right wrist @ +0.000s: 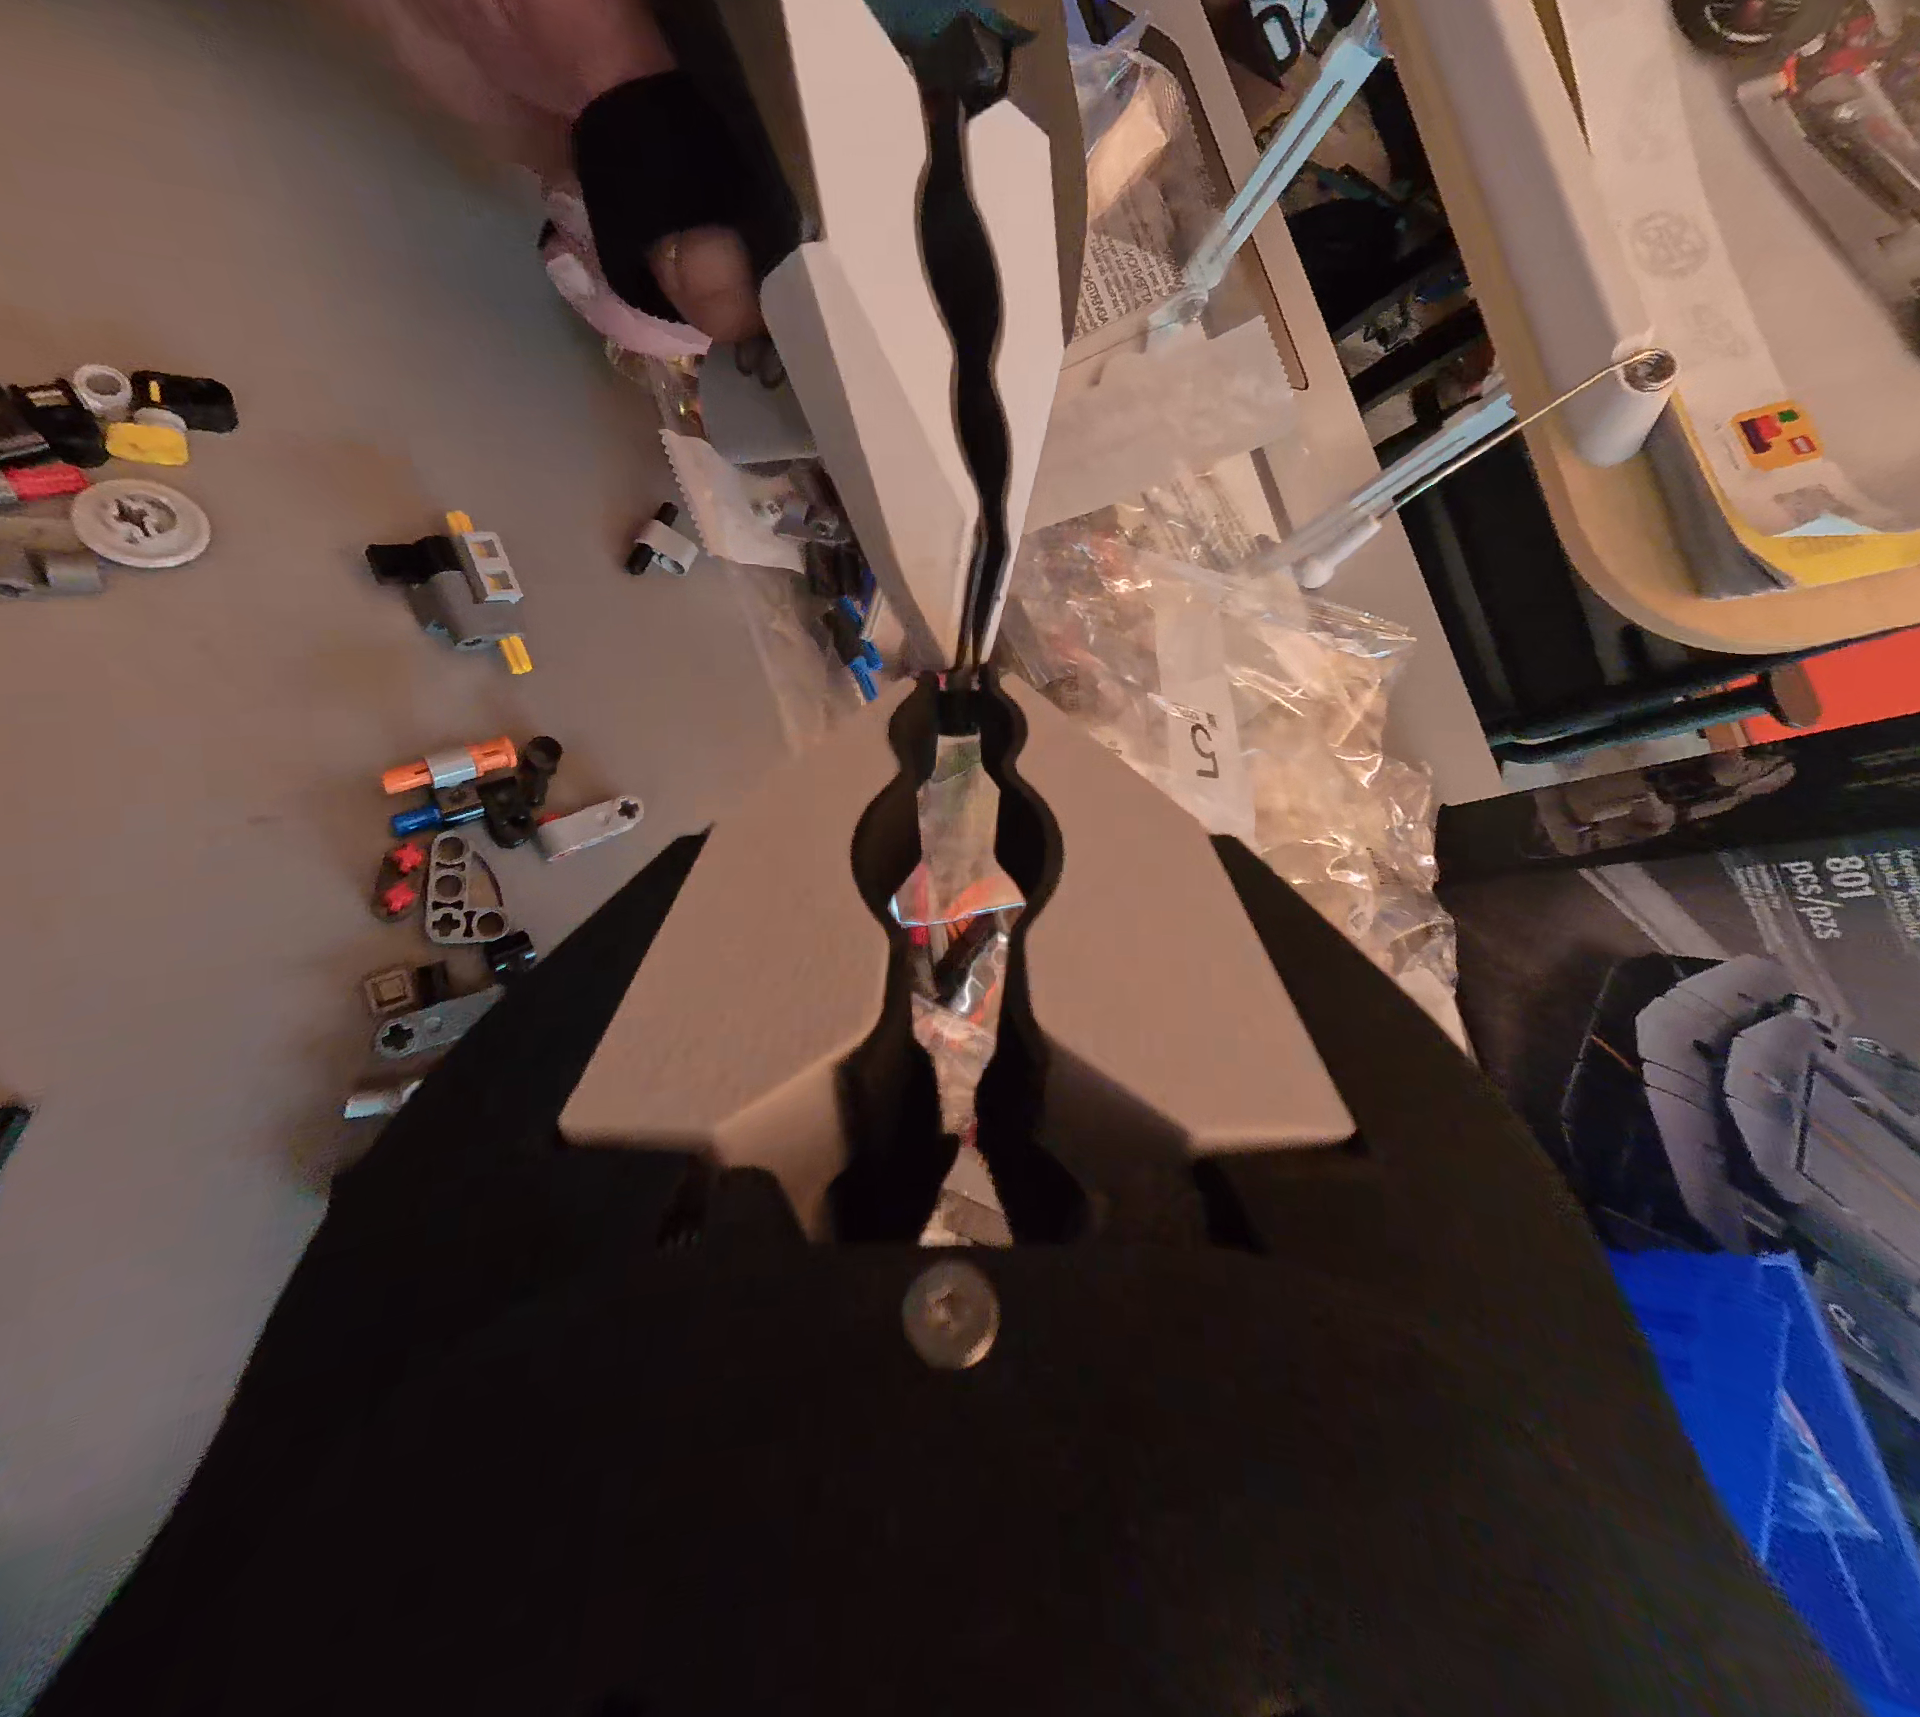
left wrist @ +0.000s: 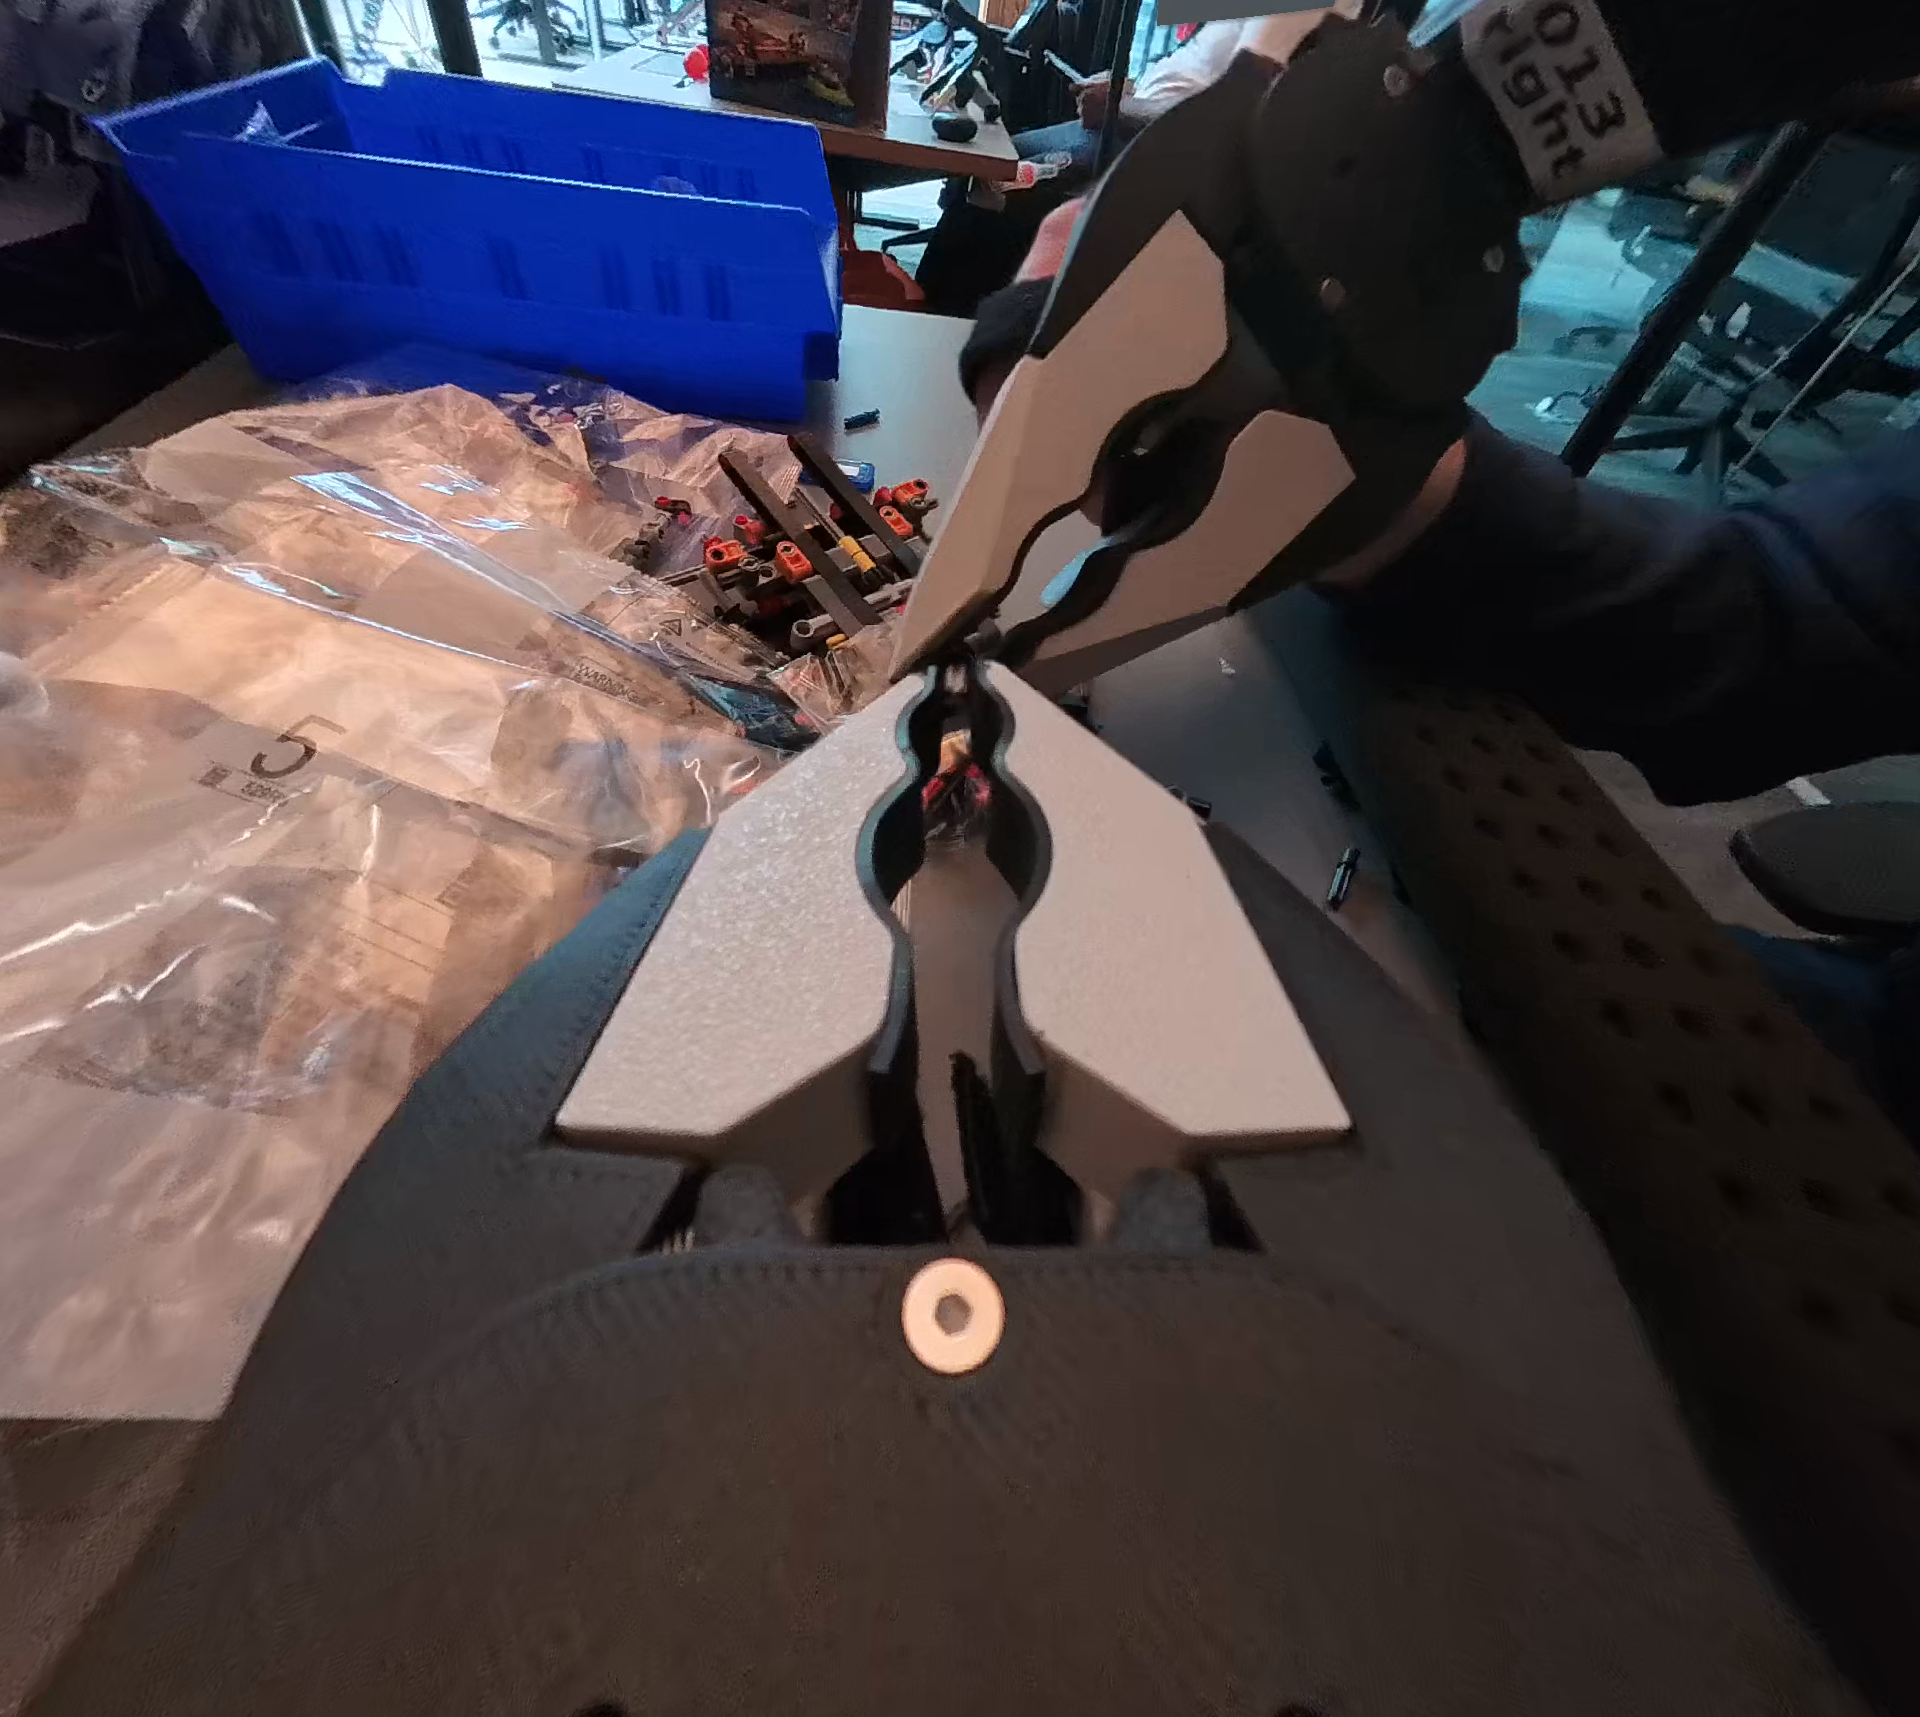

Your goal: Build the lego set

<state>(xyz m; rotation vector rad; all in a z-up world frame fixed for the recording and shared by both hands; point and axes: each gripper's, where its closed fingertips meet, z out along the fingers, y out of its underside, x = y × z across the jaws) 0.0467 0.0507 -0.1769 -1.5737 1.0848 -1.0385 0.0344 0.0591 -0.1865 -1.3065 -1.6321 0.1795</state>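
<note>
My left gripper [left wrist: 951, 685] and my right gripper [right wrist: 956, 696] meet tip to tip above the table. Both are shut on a small black Lego piece [right wrist: 958, 713], which also shows in the left wrist view [left wrist: 961, 665]. I cannot tell if it is one piece or two joined ones. The right gripper [left wrist: 961, 644] comes in from the upper right in the left wrist view. The left gripper [right wrist: 974, 654] comes down from the top in the right wrist view. A partly built dark frame with red and orange connectors [left wrist: 821, 545] lies on the table behind the tips.
Clear plastic parts bags [left wrist: 312, 732] [right wrist: 1226, 711] cover the table beside the grippers. Loose pieces [right wrist: 468, 836] lie scattered at the left. A blue bin [left wrist: 499, 244] stands behind. A stand with the instruction booklet [right wrist: 1558, 213] and the set's box [right wrist: 1714, 1044] are at the right. The grippers are tip to tip, or close to it.
</note>
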